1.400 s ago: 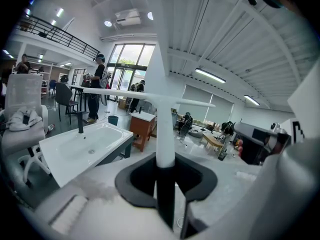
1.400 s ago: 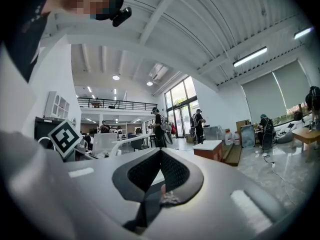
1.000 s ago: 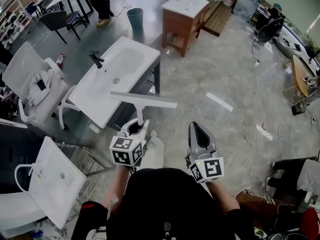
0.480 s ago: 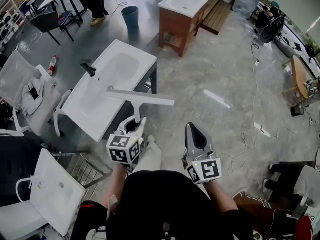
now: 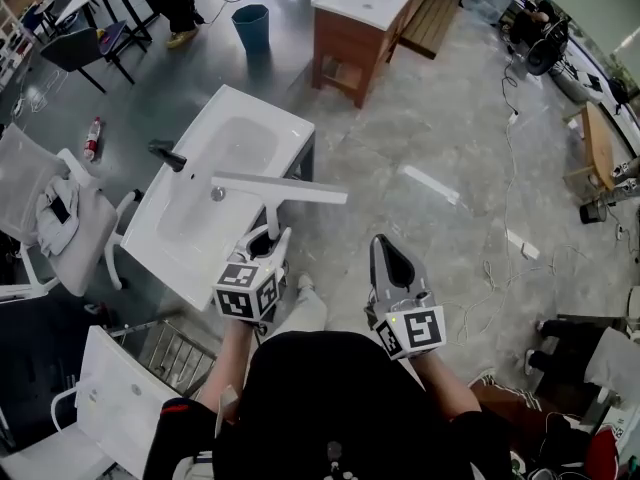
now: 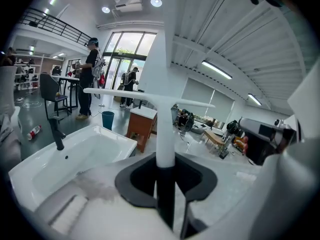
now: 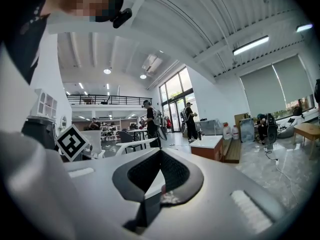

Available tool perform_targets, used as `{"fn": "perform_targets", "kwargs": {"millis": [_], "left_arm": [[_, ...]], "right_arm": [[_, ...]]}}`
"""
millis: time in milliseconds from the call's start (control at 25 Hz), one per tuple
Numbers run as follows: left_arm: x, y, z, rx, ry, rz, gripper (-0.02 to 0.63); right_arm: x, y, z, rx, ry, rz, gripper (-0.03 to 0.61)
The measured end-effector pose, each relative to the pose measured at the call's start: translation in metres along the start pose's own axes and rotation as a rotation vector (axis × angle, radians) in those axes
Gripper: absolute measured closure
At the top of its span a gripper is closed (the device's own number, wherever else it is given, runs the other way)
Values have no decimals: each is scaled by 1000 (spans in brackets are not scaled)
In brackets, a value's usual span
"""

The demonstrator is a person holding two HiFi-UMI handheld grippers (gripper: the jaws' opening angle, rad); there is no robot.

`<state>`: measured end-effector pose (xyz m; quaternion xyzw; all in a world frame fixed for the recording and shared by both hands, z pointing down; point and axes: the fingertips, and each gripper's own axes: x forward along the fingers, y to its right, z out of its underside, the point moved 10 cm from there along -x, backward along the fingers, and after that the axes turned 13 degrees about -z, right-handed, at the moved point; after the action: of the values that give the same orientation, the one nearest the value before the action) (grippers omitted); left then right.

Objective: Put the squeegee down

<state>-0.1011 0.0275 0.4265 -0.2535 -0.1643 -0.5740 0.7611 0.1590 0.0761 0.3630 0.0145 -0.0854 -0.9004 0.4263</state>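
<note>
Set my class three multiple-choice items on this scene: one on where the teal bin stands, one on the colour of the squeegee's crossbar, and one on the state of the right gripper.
1. Where is the teal bin?
A) on the floor beside the wooden vanity
B) in the white sink
C) on a chair

2. What colour is the crossbar of the squeegee?
A) red
B) white
C) black

3. How is the right gripper?
A) open around the squeegee
B) shut on a bottle
C) shut and empty

Answers:
1 A: in the head view the bin stands on the grey floor just left of the vanity.
2 B: the bar shows white in the head view and the left gripper view.
3 C: its fingers meet with nothing between them. It is the left gripper that holds the squeegee.
</note>
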Motion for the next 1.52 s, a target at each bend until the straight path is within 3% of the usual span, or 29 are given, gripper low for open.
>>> {"fn": "perform_targets", "kwargs": {"millis": [360, 720, 1200, 1520], "left_arm": [[54, -44, -34, 25, -13, 44, 532], [81, -62, -43, 26, -57, 74, 532], [121, -93, -42, 14, -122, 36, 532], [173, -103, -50, 23, -180, 13, 532]], "right_arm": [[69, 14, -4, -31, 10, 12, 576], [94, 16, -5, -42, -9, -5, 575], [148, 38, -4, -43, -49, -78, 575], [194, 83, -2, -14, -81, -132, 576]]}}
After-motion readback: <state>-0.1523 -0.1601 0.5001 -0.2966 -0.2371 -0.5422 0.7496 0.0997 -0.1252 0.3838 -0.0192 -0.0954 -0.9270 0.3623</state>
